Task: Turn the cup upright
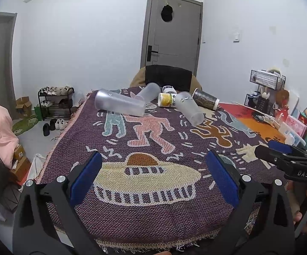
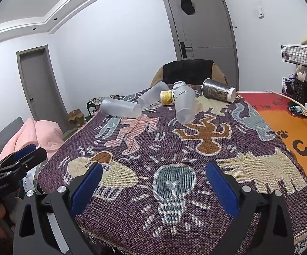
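Note:
Several cups lie on their sides at the far end of the patterned blanket [image 1: 153,148]: a frosted cup at left [image 1: 119,104] [image 2: 120,107], a second frosted cup [image 1: 149,92] [image 2: 152,94], a yellow-white cup [image 1: 167,99] [image 2: 167,97], a frosted cup with a face print [image 1: 189,107] [image 2: 184,104], and a dark cup with a white rim [image 1: 205,99] [image 2: 218,90]. My left gripper [image 1: 153,174] is open and empty above the near blanket. My right gripper [image 2: 153,180] is open and empty, also near the front edge. Both are far from the cups.
A chair with a dark cloth [image 1: 167,76] stands behind the table. An orange mat [image 2: 298,131] and boxes and wire racks [image 1: 267,78] fill the right side. A shoe rack [image 1: 55,102] and pink bedding [image 2: 36,136] are at left.

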A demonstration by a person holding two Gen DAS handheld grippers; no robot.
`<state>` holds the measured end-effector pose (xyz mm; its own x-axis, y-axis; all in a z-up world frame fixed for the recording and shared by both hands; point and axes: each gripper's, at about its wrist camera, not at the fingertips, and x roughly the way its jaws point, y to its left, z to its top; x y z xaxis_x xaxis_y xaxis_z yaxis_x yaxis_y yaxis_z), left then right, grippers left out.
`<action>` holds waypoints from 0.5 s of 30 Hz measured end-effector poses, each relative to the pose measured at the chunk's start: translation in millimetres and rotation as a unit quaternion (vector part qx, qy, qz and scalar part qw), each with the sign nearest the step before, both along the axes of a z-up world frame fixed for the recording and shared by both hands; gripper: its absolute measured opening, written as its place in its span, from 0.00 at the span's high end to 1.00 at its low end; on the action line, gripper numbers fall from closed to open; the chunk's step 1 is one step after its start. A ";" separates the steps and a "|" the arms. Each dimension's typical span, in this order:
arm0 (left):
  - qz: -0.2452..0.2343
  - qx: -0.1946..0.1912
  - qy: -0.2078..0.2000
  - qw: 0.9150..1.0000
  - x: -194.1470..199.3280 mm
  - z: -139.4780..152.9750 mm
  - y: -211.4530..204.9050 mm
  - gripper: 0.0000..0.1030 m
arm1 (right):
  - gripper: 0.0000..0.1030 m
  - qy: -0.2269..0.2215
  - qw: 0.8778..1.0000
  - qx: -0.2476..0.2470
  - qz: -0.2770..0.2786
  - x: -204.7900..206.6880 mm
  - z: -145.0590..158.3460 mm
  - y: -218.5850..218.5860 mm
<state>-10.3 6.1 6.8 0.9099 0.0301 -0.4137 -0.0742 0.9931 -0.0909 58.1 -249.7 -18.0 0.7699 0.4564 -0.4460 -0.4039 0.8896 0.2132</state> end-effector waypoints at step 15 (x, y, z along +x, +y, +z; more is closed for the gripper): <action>0.001 0.002 0.007 1.000 2.6 0.0 1.5 0.05 | 0.07 -0.001 1.000 -0.002 0.000 7.4 2.3 1.8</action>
